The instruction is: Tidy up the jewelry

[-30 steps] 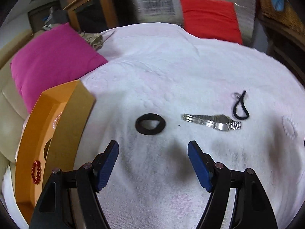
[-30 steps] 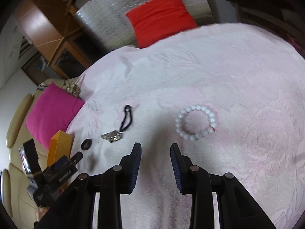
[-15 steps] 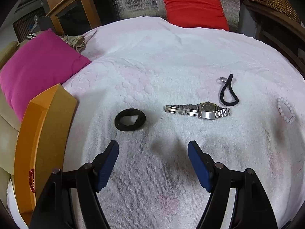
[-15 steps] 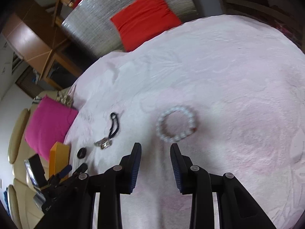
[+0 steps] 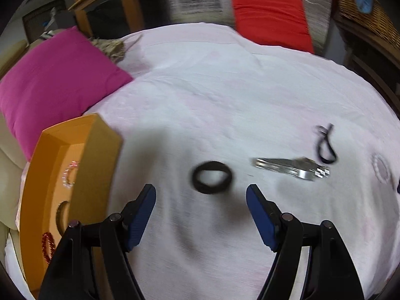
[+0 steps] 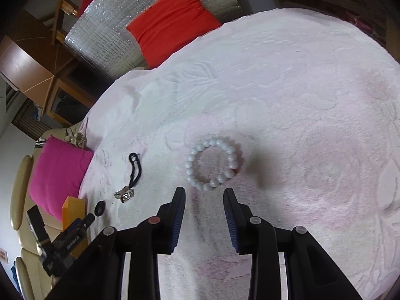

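On the pale pink bedspread [image 6: 287, 87] the jewelry's spread out in a row: black hair tie [image 5: 212, 177], silver watch [image 5: 291, 168], black cord [image 5: 325, 147], then the white bead bracelet [image 6: 213, 163]. Left gripper [image 5: 200, 192] hangs just short of the hair tie, fingers wide apart, nothing in them. Right gripper [image 6: 204, 193] sits right by the bracelet, fingers partly apart, also empty. Orange box [image 5: 97, 165] off to the left has a red bead bracelet [image 5: 48, 245] inside, next to the pink pillow [image 5: 55, 80].
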